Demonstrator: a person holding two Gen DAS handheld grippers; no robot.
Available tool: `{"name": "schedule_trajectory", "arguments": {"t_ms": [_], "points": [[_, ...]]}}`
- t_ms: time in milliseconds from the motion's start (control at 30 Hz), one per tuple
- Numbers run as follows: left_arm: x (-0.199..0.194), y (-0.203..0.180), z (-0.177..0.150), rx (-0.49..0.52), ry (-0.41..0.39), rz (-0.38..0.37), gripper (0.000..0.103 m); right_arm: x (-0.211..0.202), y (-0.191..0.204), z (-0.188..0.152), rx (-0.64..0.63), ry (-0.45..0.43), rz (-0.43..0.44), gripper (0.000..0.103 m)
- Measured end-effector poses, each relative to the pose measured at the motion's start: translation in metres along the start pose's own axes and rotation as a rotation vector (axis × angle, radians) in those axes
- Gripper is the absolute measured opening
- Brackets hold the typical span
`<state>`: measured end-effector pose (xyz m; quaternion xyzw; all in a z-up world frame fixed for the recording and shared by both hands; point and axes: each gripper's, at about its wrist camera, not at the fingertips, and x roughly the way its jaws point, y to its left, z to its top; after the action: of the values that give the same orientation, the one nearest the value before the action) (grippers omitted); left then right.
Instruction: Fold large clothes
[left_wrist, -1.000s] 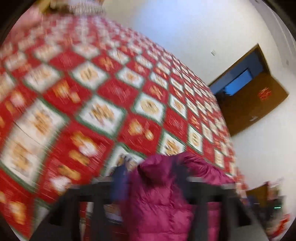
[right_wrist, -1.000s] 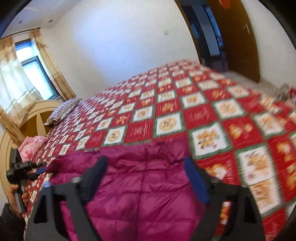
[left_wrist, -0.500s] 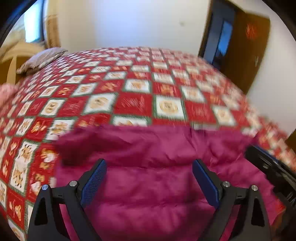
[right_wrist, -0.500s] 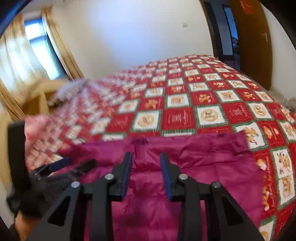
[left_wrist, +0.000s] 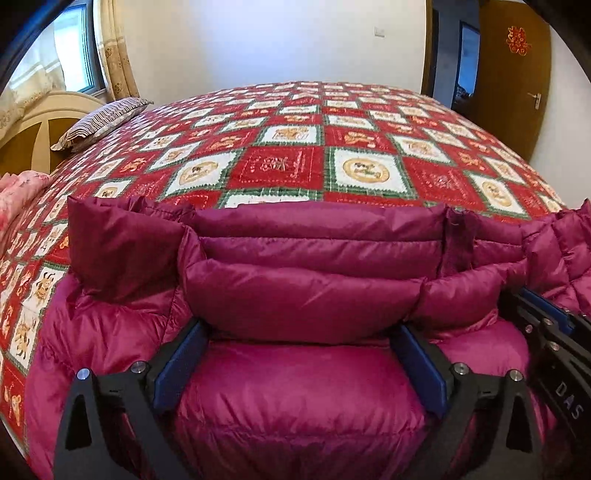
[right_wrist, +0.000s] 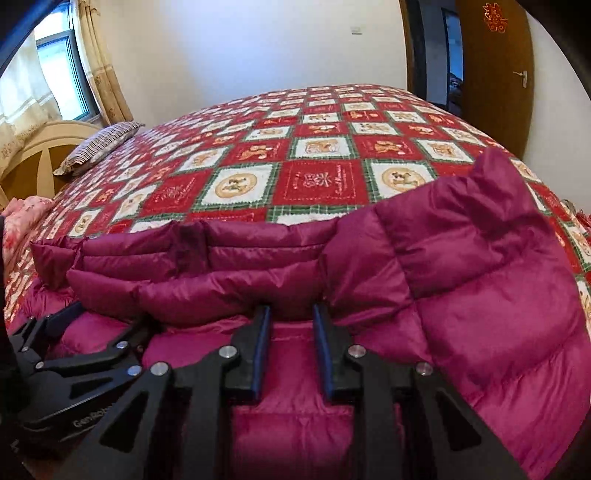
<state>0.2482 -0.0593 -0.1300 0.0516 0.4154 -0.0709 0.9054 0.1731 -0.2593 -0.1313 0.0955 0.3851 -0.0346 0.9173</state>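
A bed (left_wrist: 369, 122) under a red, white and green patchwork quilt (right_wrist: 321, 181) fills the room, with a striped pillow (left_wrist: 103, 122) by the headboard and a brown door (right_wrist: 491, 74) at the far wall. A magenta puffer jacket (left_wrist: 295, 288) lies on the quilt at the bed's near edge, its padded top edge bunched into a thick roll. The left tool (left_wrist: 295, 365) is opening, jaws wide apart astride the roll without pressing it, while the right tool (right_wrist: 291, 347), just beside it, has its jaws narrowly apart with jacket fabric between the pads.
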Motion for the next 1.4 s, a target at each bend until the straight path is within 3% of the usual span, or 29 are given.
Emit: {"name": "schedule_trajectory", "arguments": {"t_ms": [133,167,233,333,433,667,800,833,900,967,1033,1100,1200,1300,1400], "points": [[0.002,0.000,-0.002,0.000,0.007,0.003,0.100,-0.024,-0.012,0.008,0.030,-0.025,0.013,0.023],[0.002,0.000,-0.002,0.000,0.006,0.005,0.100,-0.042,-0.024,0.012,0.049,-0.087,-0.023,0.023],[0.002,0.001,-0.002,0.001,0.004,0.004,0.100,-0.055,-0.042,0.017,0.047,-0.127,-0.126,0.023],[0.002,0.001,-0.002,0.009,0.005,0.004,0.100,-0.038,-0.071,0.015,0.064,-0.063,-0.225,0.023],[0.001,0.000,-0.002,0.009,0.001,0.000,0.100,-0.016,-0.097,0.003,0.161,-0.024,-0.129,0.021],[0.000,0.000,-0.003,0.008,0.007,-0.005,0.100,-0.011,-0.093,0.005,0.143,-0.029,-0.155,0.021],[-0.009,0.008,-0.007,0.017,0.037,-0.080,0.100,-0.018,-0.093,0.009,0.130,0.017,-0.158,0.022],[-0.018,0.014,-0.009,0.016,0.038,-0.117,0.100,-0.029,-0.090,0.010,0.128,0.007,-0.173,0.022],[-0.038,0.028,-0.014,-0.007,0.013,-0.149,0.100,-0.065,-0.075,0.008,0.119,-0.100,-0.135,0.022],[-0.064,0.049,-0.020,-0.072,-0.024,-0.137,0.100,-0.093,-0.043,0.004,0.048,-0.147,-0.078,0.022],[-0.092,0.077,-0.032,-0.170,-0.073,-0.117,0.100,-0.101,-0.018,-0.003,0.007,-0.140,-0.032,0.022],[-0.114,0.102,-0.049,-0.251,-0.120,-0.055,0.100,-0.102,0.013,-0.014,-0.020,-0.122,0.044,0.022],[-0.128,0.129,-0.077,-0.359,-0.146,0.043,0.100,-0.083,0.048,-0.029,-0.066,-0.093,0.081,0.022],[-0.124,0.147,-0.104,-0.483,-0.123,-0.009,0.100,-0.044,0.060,-0.048,-0.076,-0.011,0.041,0.021],[-0.105,0.145,-0.122,-0.550,-0.047,-0.106,0.100,-0.029,0.060,-0.058,-0.071,-0.007,0.010,0.019]]}}
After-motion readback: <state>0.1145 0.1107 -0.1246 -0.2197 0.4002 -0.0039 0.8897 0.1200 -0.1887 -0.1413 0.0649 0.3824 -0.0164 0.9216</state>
